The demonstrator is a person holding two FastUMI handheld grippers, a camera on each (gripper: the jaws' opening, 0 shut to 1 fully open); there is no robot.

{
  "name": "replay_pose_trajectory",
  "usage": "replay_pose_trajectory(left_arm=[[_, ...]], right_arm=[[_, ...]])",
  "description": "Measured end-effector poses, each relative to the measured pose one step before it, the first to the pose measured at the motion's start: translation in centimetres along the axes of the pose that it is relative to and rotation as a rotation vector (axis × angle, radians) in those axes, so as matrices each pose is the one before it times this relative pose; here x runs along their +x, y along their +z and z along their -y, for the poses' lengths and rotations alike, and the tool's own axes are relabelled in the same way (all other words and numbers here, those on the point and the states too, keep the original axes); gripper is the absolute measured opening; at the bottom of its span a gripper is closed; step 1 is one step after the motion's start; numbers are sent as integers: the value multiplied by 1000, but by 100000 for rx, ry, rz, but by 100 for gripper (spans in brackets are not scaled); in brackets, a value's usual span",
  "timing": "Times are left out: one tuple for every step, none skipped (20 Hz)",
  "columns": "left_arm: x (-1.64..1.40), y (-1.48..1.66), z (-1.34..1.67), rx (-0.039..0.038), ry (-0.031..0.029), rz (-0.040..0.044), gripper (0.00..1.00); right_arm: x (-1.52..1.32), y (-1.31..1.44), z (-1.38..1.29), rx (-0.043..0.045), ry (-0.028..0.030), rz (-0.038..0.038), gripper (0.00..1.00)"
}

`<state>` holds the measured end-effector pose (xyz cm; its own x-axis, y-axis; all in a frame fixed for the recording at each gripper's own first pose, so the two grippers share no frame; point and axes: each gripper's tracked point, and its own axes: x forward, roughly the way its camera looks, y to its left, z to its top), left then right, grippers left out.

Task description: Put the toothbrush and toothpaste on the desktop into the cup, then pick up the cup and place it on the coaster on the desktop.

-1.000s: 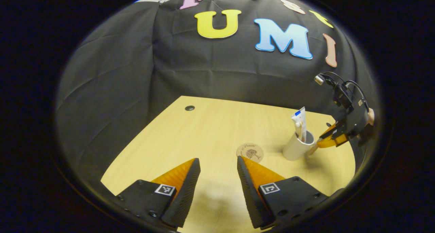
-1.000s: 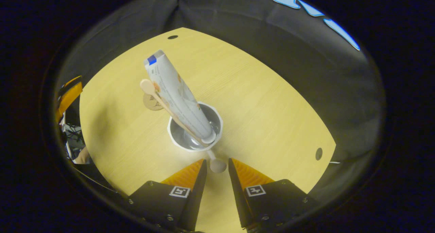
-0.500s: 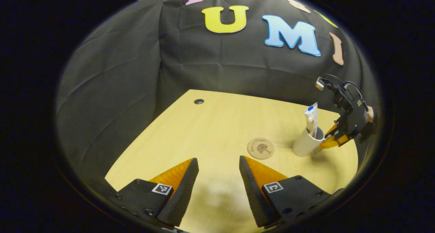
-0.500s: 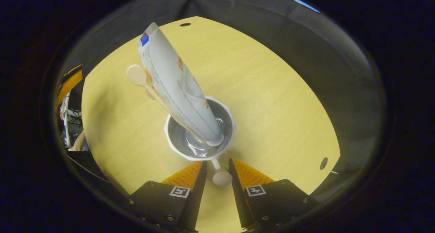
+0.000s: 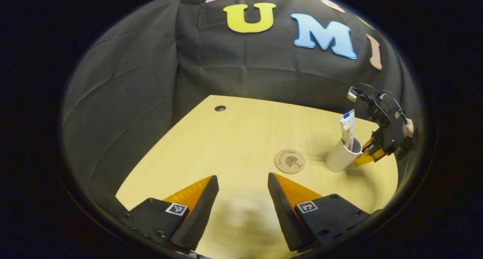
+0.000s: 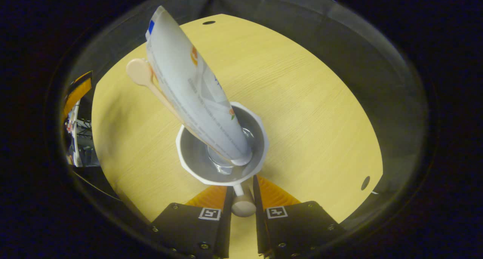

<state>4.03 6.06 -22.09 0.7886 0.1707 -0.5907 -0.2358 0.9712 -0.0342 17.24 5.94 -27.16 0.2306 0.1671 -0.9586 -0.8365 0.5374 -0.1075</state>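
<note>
Right gripper is closing on the cup handle: both fingers are pressing the handle's knobbed end between them at 6 o'clock in the right gripper view. Cup is sitting directly ahead of the fingers, at 12 o'clock from the fingertips, rim just touching the jaw line.

Toothpaste is standing cap-down inside the cup, leaning toward 11 o'clock over the rim. Toothbrush is also in the cup, lying alongside the tube on its 9 o'clock side, head up and leaning the same way.

Cup is resting on the desk; can't tell whether it is lifting off.

In the left gripper view, the cup is showing at 3 o'clock with toothpaste and toothbrush sticking out the top, and the right gripper is meeting it from the cup's 3 o'clock side. Coaster is lying flat on the desk just beside the cup, at its 9 o'clock, not touching it.

Left gripper is hovering over the desk with its jaws spread wide, holding nothing. Coaster is sitting at roughly 1 o'clock from its fingertips, near; cup is further out at 2 o'clock.
</note>
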Motion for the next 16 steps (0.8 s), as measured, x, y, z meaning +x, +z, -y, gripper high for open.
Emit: replay_pose_trajectory(left_arm=[[12, 71, -22, -42, 200, -26, 89], [46, -23, -66, -15, 296, -117, 89], [25, -23, -48, -100, 205, -79, 89], [-30, 24, 6, -61, -1, 18, 88], [98, 41, -18, -17, 67, 58, 89], [20, -9, -53, 93, 79, 136, 89], [50, 118, 18, 86, -97, 252, 89], [-166, -1, 1, 164, -81, 88, 89], [-168, 53, 18, 309, 94, 93, 89], [-106, -275, -19, 265, -77, -41, 89], [-29, -41, 9, 142, -86, 20, 89], [28, -21, -14, 91, -249, 79, 88], [105, 106, 32, 105, -129, -54, 88], [148, -117, -34, 176, -63, -66, 88], [20, -3, 10, 186, -130, -136, 88], [-55, 28, -38, 146, -1, 204, 88]], right_arm=[[-306, 165, -11, 460, -136, 875, 29], [257, -118, -67, 45, 368, -111, 24], [-181, 191, 20, 446, -654, 1029, 24], [144, -76, -163, 1232, 107, 880, 19], [-142, -170, -177, 1220, 300, -219, 19], [20, 143, -319, 1789, 161, 1489, 19], [188, 48, -290, 2064, 1060, 1319, 19], [-118, -42, -198, 1746, 262, 1300, 19], [-272, 329, 116, 2474, -1131, 1862, 19], [370, -127, 30, 1716, -1031, 631, 13], [-612, -75, -36, 531, -432, 1489, 13], [243, 5, -24, 981, -397, 209, 13], [217, -12, -126, 695, -407, 852, 12], [-116, -25, 47, 373, -229, 624, 13], [-41, -88, -84, 782, 37, 361, 13], [-52, -75, -341, 1100, 524, 287, 13]])
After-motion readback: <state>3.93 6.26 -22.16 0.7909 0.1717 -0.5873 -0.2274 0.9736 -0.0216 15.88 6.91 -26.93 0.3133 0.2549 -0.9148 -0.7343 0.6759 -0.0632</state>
